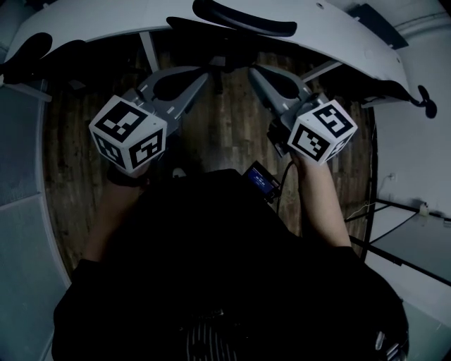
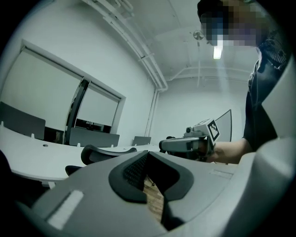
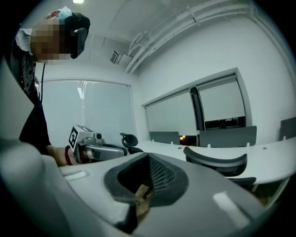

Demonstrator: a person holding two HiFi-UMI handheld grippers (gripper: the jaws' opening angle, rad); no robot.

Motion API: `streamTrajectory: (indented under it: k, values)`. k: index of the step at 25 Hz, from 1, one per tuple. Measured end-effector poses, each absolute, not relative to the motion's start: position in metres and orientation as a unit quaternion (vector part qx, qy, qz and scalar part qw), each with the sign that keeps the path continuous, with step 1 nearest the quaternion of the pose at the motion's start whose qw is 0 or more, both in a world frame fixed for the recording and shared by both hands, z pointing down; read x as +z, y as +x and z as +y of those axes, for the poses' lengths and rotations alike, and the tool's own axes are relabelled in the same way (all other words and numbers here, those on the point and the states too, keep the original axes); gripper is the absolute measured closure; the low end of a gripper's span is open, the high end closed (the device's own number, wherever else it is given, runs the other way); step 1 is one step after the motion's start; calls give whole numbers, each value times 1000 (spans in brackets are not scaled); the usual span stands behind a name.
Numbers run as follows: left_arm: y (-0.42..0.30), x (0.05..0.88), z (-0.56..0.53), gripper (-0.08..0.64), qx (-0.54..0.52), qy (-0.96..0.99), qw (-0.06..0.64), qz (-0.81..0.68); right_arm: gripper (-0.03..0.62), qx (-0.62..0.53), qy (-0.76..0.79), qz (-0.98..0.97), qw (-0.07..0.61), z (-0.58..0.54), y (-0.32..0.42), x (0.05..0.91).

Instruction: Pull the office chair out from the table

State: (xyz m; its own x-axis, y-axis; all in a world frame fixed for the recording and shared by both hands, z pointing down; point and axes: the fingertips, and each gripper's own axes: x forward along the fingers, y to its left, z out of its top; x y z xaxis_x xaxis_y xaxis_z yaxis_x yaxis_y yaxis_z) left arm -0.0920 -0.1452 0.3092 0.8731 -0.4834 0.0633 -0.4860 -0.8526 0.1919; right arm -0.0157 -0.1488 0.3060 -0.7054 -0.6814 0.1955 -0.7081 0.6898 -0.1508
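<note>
wooden floor shows below both tongs, held side by side. left tongs and right tongs are clenched, nothing between them. black chair stands just beyond them, its back at the near edge of the white surface, clear of both tongs

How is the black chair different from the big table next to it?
The office chair is black, while the table is white. The office chair shows only a slim back rail, but the table is a broad, flat top. The table stretches across nearly the whole head view, and the office chair takes up only a short part near its middle. Both have a curved outline.
</note>
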Motion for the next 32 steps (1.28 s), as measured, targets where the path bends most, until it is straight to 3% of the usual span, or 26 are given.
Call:
streamTrajectory:
  k: [17, 32]
  values:
    - [-131, 296, -196, 558, 2, 953, 90, -290, 592, 104, 327, -937, 68, -215, -67, 287]
    - [-118, 285, -243, 558, -11, 947, 87, -309, 592, 92, 309, -944, 73, -259, -54, 277]
